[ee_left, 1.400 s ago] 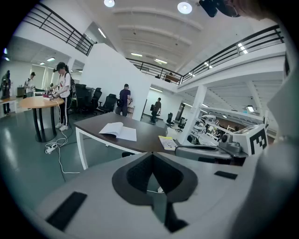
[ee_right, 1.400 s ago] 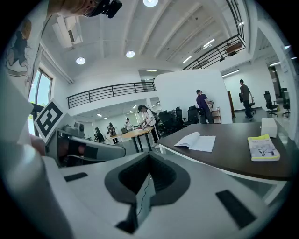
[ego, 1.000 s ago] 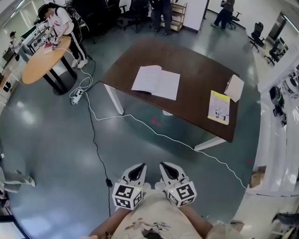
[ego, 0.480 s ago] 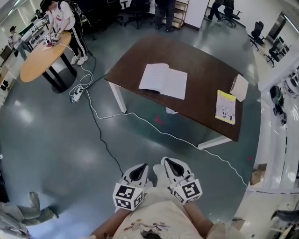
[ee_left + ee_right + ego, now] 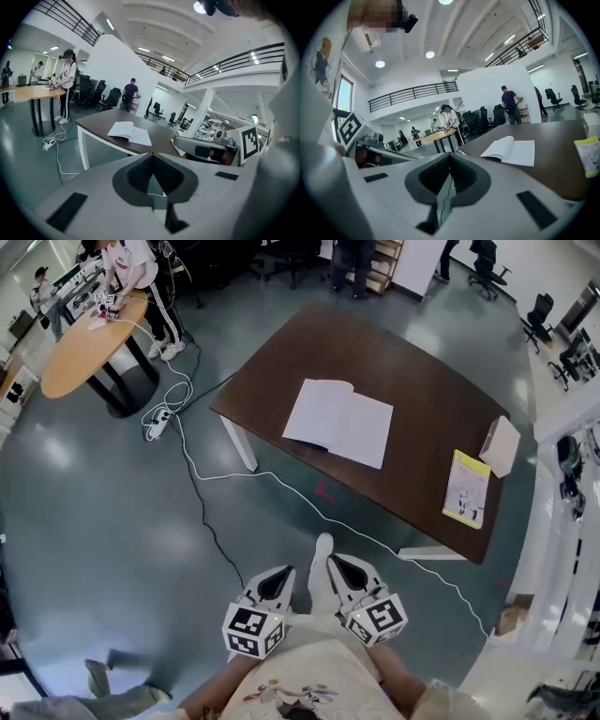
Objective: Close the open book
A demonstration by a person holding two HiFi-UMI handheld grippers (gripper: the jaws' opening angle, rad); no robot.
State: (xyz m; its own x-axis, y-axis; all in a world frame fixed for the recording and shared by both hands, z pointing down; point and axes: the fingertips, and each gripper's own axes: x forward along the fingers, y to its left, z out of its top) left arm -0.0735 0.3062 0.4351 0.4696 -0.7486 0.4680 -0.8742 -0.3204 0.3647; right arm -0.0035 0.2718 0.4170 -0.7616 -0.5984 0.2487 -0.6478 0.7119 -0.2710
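The open book [image 5: 339,421] lies flat with white pages up on the dark brown table [image 5: 422,399], near its front left edge. It also shows in the left gripper view [image 5: 130,132] and the right gripper view [image 5: 511,151]. My left gripper [image 5: 274,584] and right gripper [image 5: 341,571] are held side by side close to my body, over the floor, well short of the table. Both point toward the table. The left gripper [image 5: 152,153] has its jaws together and holds nothing. The right gripper [image 5: 450,154] is also shut and holds nothing.
A yellow booklet [image 5: 468,488] and a white box [image 5: 500,444] lie at the table's right end. A white cable [image 5: 281,486] and a power strip [image 5: 155,423] trail across the grey floor. A round orange table [image 5: 84,343] with people stands at far left.
The table and book have drawn closer and shifted right in the head view as I walk forward. Both grippers travel with me, still shut and side by side.
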